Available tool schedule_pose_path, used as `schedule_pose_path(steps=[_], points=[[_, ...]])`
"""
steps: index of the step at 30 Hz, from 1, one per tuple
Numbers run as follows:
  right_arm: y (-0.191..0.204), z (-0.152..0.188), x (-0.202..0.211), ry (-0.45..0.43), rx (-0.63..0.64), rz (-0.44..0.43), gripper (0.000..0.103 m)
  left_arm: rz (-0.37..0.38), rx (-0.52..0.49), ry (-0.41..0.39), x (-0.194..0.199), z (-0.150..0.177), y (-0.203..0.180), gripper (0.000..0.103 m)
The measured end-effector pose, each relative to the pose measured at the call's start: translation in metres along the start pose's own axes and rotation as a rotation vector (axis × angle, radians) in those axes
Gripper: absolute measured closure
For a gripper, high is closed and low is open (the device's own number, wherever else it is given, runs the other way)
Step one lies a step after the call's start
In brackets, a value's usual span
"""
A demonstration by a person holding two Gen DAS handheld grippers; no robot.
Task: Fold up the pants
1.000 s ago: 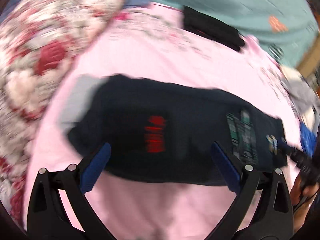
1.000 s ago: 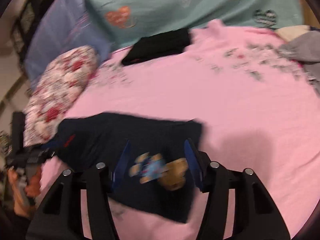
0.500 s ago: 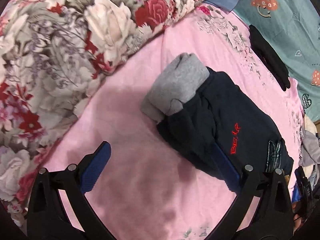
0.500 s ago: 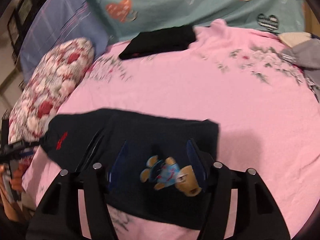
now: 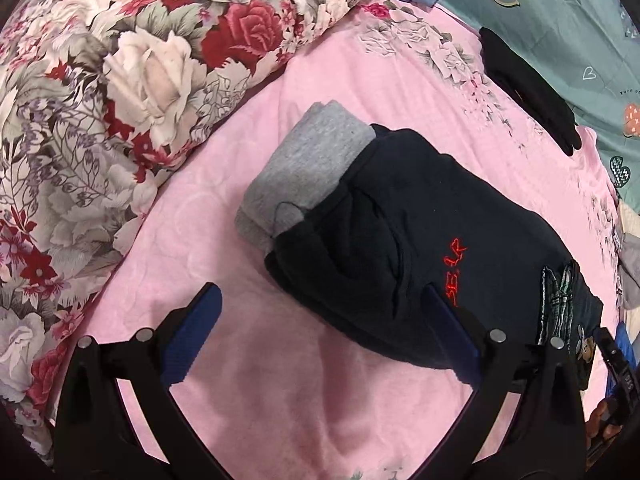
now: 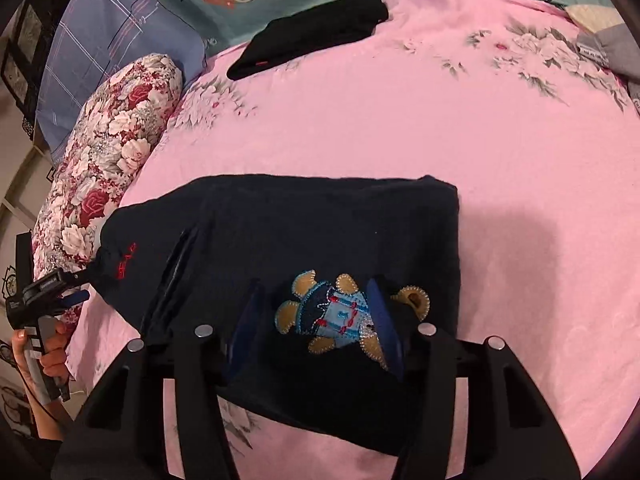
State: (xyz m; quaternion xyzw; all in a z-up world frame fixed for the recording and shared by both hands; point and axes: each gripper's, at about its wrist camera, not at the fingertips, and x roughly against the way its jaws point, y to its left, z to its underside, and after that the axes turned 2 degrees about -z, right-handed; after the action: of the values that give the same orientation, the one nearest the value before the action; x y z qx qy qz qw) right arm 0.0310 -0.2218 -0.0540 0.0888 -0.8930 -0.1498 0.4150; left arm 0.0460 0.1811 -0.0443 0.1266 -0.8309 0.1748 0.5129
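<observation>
The dark navy pants [image 5: 420, 240] lie folded on the pink bed sheet [image 5: 280, 400], with red stitched lettering and a grey cuff end [image 5: 308, 168] sticking out at the far left. In the right wrist view the pants [image 6: 300, 240] show a teddy bear patch [image 6: 344, 316]. My left gripper [image 5: 320, 336] is open and empty, its right finger by the pants' near edge. My right gripper [image 6: 316, 328] is open, hovering over the bear patch. The left gripper also shows at the right wrist view's left edge [image 6: 44, 292].
A floral red-and-white pillow [image 5: 120, 100] lies to the left. A folded black garment [image 6: 308, 36] sits at the far side by a teal blanket [image 5: 560, 20]. Grey clothes [image 6: 608, 48] lie at the far right. A blue pillow [image 6: 100, 40] is behind.
My left gripper swung left toward the cuff end of the pants and closer to the pillow. My right gripper moved slightly forward over the bear patch. Both stayed open.
</observation>
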Motion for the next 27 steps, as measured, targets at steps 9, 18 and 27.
schedule_pose_path(steps=[9,18,27], points=[[0.001,-0.012,0.011,-0.099,0.013,0.011,0.047,0.061,0.013,0.062,-0.011,-0.006,-0.003,0.014],[-0.001,-0.007,0.005,-0.115,0.021,-0.034,0.047,0.099,0.024,0.145,-0.026,-0.013,-0.007,0.035],[-0.012,-0.004,-0.002,-0.098,-0.019,-0.104,0.041,0.07,0.053,0.108,-0.031,-0.023,-0.018,0.067]])
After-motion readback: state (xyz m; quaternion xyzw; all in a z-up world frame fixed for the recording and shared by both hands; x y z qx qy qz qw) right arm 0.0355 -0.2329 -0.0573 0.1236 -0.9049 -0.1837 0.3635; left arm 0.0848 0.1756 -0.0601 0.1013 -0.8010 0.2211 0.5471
